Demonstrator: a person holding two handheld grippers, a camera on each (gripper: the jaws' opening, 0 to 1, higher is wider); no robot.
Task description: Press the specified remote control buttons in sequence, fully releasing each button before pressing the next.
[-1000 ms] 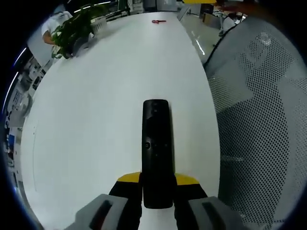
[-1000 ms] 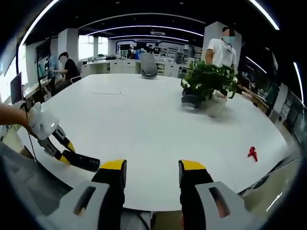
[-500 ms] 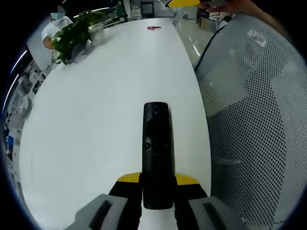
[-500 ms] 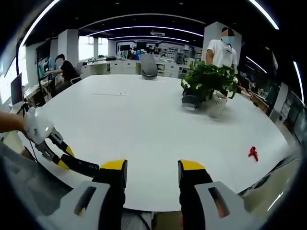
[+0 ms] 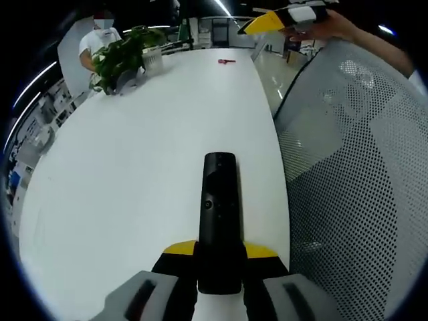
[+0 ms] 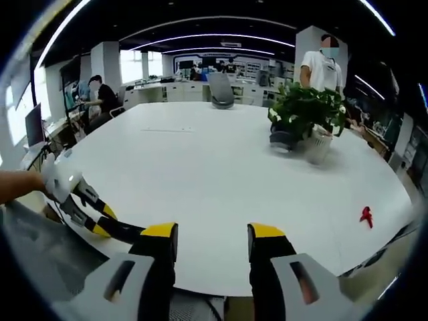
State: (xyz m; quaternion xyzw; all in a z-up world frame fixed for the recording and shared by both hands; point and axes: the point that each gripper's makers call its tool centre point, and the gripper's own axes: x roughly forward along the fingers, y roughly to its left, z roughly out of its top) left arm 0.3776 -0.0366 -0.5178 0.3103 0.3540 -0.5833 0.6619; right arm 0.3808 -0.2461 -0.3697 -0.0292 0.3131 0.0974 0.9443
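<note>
A long black remote control (image 5: 220, 200) lies flat just above the white table (image 5: 134, 174), its near end clamped in my left gripper (image 5: 219, 251), which is shut on it. Its buttons face up. In the right gripper view, my right gripper (image 6: 212, 233) hangs open over the table's near edge with nothing between its yellow-tipped jaws. To its left there, the left gripper (image 6: 93, 212) is held by a hand, and the remote (image 6: 124, 229) pokes toward my right jaw. The right gripper (image 5: 267, 22) shows far off at the top right.
A potted plant (image 6: 304, 120) stands on the table, with a small red object (image 6: 366, 215) near the right edge. A grey mesh chair back (image 5: 354, 174) runs along the table beside the left gripper. A person (image 6: 326, 57) stands behind the plant; office desks lie beyond.
Both views have shifted a little with the hands. The remote stays clamped in the left gripper. The right gripper stays open and now shows more at the top right of the left gripper view.
</note>
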